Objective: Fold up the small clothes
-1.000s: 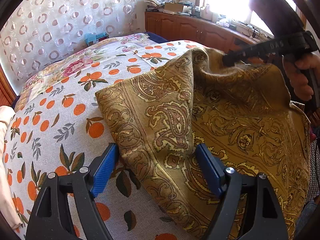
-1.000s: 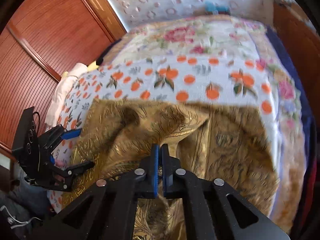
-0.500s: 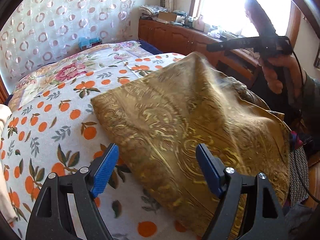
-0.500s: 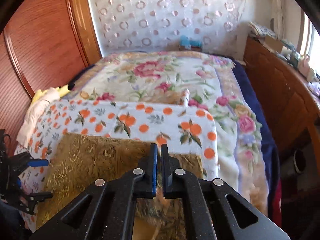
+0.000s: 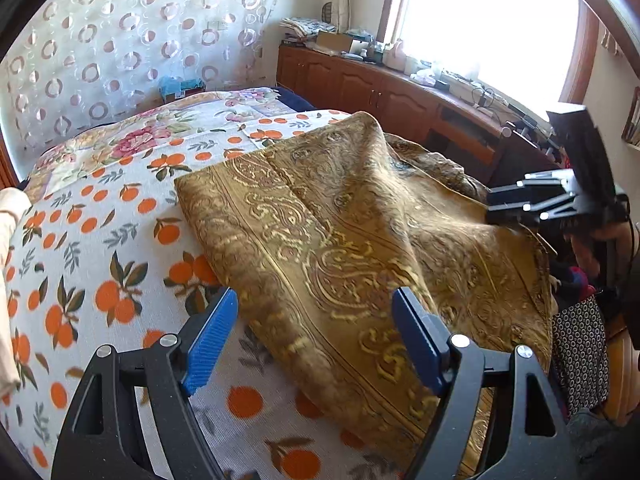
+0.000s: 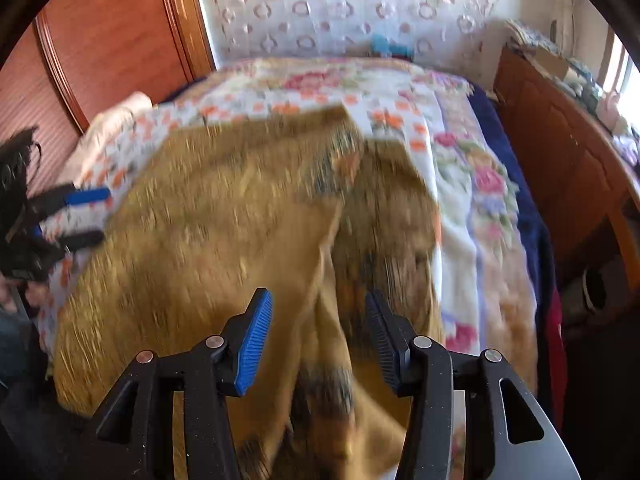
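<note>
A golden paisley cloth (image 5: 340, 240) lies folded over on the orange-print bed sheet (image 5: 100, 240), still rumpled at its far corner. My left gripper (image 5: 312, 336) hovers open above the cloth's near edge, touching nothing. In the left wrist view my right gripper (image 5: 490, 204) hangs at the cloth's right side. In the right wrist view the cloth (image 6: 220, 240) is blurred. There my right gripper (image 6: 318, 340) is opening its jaws. A fold of cloth runs between its blue pads, which do not press on it. My left gripper (image 6: 102, 216) shows at the far left.
A wooden cabinet (image 5: 360, 84) with clutter on top runs under the bright window. A wooden wardrobe (image 6: 100, 40) stands left of the bed. Cream fabric (image 5: 8, 280) lies at the bed's left edge. Dark dotted fabric (image 5: 580, 344) hangs at the right.
My right gripper went from shut to parted, letting go of the raised cloth corner, and swung back towards the bed's near right side. The cloth dropped flatter. My left gripper drew back a little.
</note>
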`<state>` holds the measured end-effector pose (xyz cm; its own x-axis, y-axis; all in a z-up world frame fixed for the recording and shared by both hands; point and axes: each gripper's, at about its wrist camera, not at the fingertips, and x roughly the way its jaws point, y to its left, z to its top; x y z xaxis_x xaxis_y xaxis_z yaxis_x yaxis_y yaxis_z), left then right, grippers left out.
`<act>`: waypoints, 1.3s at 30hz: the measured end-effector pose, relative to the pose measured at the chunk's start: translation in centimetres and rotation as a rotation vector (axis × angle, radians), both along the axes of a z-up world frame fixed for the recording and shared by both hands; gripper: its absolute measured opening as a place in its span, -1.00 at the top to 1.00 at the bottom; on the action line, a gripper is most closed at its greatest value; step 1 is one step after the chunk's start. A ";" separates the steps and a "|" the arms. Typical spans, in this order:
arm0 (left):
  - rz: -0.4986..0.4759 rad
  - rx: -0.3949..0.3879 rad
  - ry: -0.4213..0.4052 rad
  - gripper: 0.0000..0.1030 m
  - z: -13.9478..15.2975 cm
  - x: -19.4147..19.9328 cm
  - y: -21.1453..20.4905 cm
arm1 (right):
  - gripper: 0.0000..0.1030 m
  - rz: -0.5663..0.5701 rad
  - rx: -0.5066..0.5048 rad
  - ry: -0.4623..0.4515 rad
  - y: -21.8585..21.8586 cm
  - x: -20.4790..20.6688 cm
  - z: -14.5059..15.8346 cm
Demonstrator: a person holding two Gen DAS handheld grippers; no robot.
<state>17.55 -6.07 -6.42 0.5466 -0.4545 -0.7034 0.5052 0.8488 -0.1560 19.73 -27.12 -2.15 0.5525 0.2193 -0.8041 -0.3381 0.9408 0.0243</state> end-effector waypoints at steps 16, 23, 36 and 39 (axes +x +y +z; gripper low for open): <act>0.028 0.016 -0.035 -0.56 0.9 -4.6 -1.2 | 0.79 0.100 0.075 -0.030 -2.3 -7.4 -0.2; 0.029 0.028 -0.005 -0.56 -0.1 -4.5 -1.3 | 0.53 0.073 0.087 -0.091 -2.2 -6.6 0.7; 0.027 0.020 0.006 -0.56 -0.7 -5.2 -1.0 | 0.51 0.142 0.022 -0.181 1.9 -7.3 0.5; 0.024 0.020 0.007 -0.56 -0.8 -5.3 -1.0 | 0.51 0.150 -0.002 -0.175 2.4 -7.2 0.2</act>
